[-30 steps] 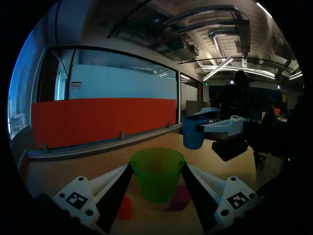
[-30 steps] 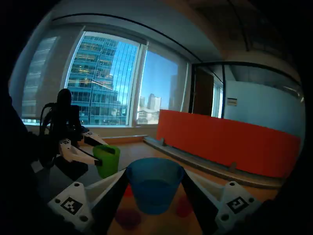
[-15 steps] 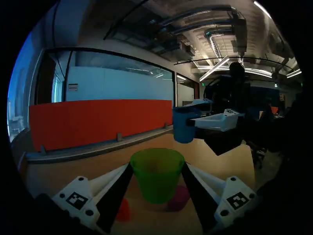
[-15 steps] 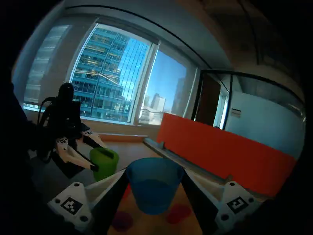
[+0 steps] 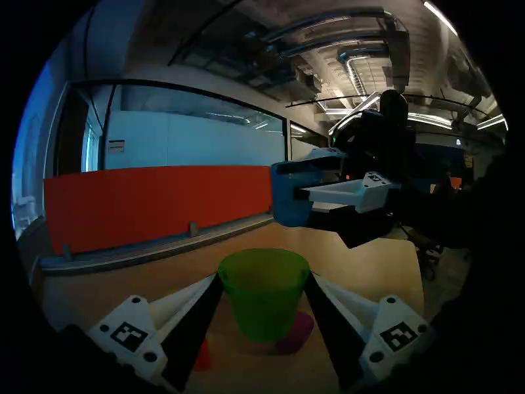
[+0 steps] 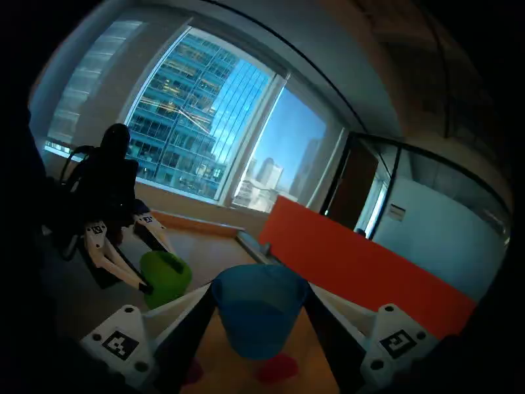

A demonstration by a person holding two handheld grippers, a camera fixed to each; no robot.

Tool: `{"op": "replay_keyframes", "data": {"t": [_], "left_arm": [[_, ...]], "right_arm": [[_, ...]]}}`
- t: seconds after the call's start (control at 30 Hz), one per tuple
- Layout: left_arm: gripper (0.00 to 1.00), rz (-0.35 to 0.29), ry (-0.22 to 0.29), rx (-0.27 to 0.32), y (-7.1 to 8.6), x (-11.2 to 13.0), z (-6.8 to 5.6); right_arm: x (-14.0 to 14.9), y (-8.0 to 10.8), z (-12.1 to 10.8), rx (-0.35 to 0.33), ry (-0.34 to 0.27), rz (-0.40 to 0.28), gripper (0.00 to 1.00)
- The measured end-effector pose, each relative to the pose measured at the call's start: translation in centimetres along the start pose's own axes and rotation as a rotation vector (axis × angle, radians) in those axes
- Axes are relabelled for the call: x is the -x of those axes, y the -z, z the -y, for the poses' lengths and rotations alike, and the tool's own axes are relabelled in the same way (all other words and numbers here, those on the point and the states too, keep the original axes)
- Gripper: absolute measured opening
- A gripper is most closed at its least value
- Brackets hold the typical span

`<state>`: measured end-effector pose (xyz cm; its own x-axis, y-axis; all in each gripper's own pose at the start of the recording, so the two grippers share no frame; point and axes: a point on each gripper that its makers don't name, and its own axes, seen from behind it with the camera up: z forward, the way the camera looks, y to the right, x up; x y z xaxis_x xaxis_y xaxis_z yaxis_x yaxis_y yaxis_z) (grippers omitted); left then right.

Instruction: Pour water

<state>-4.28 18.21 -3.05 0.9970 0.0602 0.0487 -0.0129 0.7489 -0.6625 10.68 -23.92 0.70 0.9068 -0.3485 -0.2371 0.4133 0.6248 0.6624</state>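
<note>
In the left gripper view my left gripper is shut on a green cup, held upright above the wooden table. Up and to the right, the blue cup hangs higher in the other gripper's fingers. In the right gripper view my right gripper is shut on that blue cup, which holds water and leans with the tilted view. The green cup sits lower left there, between the left gripper's fingers.
Small red and purple discs lie on the table under the cups. An orange partition runs along the table's far edge. Tall windows stand behind the left gripper, and a person's dark shape holds it.
The blue cup has risen and come closer toward the green cup. The right gripper view has tilted, so the green cup now sits lower in it. The green cup has stayed put.
</note>
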Motion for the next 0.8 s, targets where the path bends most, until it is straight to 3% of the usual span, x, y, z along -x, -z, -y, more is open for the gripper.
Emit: {"op": "replay_keyframes", "data": {"t": [0.8], "left_arm": [[0.87,-0.002,-0.006,0.042,-0.9,0.0,-1.6]], "right_arm": [[-3.3,-1.3,-1.3,0.005,0.256,-0.009,0.92]]}}
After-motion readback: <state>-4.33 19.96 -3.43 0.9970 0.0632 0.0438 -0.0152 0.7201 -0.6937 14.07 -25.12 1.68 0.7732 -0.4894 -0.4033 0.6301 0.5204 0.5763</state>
